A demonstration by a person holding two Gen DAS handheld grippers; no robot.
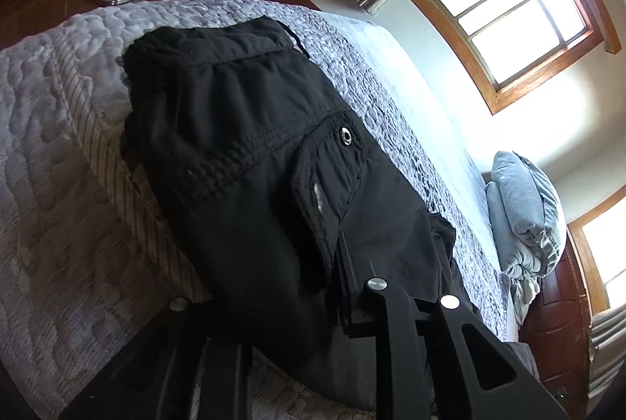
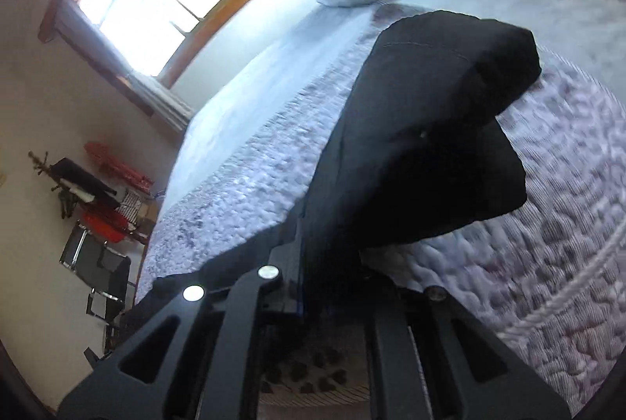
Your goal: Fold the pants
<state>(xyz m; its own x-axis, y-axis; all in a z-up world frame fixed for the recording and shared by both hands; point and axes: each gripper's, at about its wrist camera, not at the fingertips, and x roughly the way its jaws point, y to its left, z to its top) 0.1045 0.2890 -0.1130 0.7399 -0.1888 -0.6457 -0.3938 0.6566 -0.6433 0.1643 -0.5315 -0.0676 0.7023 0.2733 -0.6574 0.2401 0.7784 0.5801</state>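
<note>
Two grippers worked the black pants [image 1: 250,146] on the bed [image 1: 58,130]: the right gripper [image 2: 309,255] pinched cloth to carry a fold; the left gripper [image 1: 336,263] stood narrowly parted around fabric, its grip unclear.

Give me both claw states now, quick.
Left claw: nearly closed, black cargo pants between its fingers; grip uncertain.
Right claw: shut on the pants.
</note>
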